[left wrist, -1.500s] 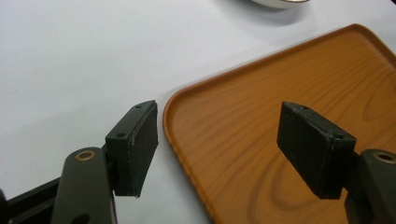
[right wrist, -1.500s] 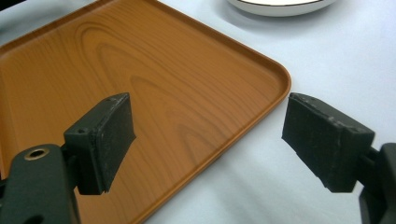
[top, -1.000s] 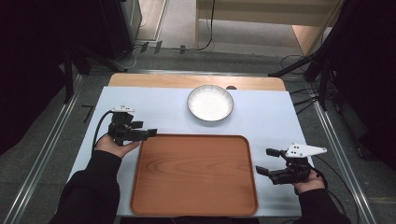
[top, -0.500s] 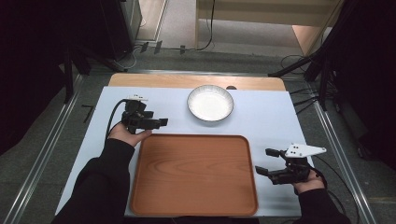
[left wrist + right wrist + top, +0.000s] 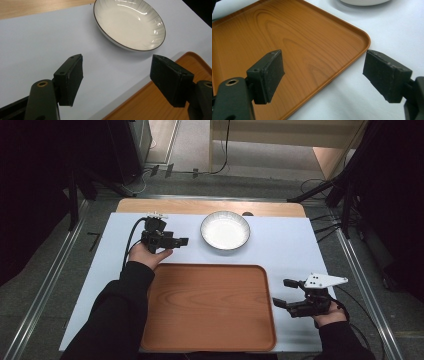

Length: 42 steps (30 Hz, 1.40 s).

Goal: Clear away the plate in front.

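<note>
A white bowl (image 5: 225, 230) with a dark rim sits empty at the back middle of the white table; the left gripper view shows this bowl (image 5: 130, 23) just ahead. My left gripper (image 5: 181, 241) hovers open to the bowl's left, jaws pointing toward it, nothing between them (image 5: 116, 78). An empty wooden tray (image 5: 210, 307) lies at the front middle. My right gripper (image 5: 284, 292) stands open by the tray's right edge, and its view looks over the tray's corner (image 5: 359, 37) with nothing held (image 5: 323, 77).
A bare wooden strip (image 5: 200, 206) runs along the table's far edge. Metal rails (image 5: 50, 285) flank both sides. Cables and stand legs (image 5: 325, 190) lie on the floor beyond. White tabletop (image 5: 290, 250) lies open right of the bowl.
My left gripper has moved away from the tray's left corner, farther back and right, toward the bowl. The right gripper has stayed put.
</note>
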Available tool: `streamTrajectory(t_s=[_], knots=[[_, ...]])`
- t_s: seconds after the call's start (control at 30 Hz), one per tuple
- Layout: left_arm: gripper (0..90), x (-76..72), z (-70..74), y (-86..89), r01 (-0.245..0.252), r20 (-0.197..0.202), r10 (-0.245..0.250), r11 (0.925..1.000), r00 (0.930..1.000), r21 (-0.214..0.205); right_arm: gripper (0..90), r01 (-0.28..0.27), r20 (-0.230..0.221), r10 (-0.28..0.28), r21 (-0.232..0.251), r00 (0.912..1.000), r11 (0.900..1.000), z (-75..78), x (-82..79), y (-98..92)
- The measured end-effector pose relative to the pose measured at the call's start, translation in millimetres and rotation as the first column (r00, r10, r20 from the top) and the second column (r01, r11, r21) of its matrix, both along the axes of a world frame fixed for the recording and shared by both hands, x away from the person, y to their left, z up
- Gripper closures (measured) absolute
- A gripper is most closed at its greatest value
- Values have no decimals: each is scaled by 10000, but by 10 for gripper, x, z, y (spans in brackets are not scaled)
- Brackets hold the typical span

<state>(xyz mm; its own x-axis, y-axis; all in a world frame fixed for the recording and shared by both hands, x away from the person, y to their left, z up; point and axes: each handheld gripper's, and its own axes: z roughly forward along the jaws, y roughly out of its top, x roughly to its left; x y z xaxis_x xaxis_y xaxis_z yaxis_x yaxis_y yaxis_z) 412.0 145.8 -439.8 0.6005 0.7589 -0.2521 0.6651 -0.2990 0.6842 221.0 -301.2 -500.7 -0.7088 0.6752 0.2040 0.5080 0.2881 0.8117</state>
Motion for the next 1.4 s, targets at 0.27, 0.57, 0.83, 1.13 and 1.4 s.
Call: streamTrajectory(t_s=[0.27, 0.57, 0.83, 1.13, 1.4], knots=[[243, 197, -41, -265, 281, -20, -281, 9996, 9996, -28, 180, -22, 6, 22, -64, 10000, 10000, 2, -2, 1], [319, 358, -139, -452, -202, 102, 201, 9998, 9997, 92, 180, -42, 83, 42, -92, 10000, 9999, 11, -13, 5], [378, 533, -244, -575, -589, 57, 588, 9980, 9983, 210, 180, -148, 186, 151, -146, 9997, 9998, 13, -8, 18], [533, 680, -529, -717, -1556, -200, 1551, 9874, 9877, -285, 181, -221, 164, 222, -97, 9996, 9997, 21, -4, 36], [619, 740, -724, -836, -2117, -177, 2111, 9758, 9773, -548, 181, -304, 198, 307, -122, 9993, 9995, 27, 10, 54]])
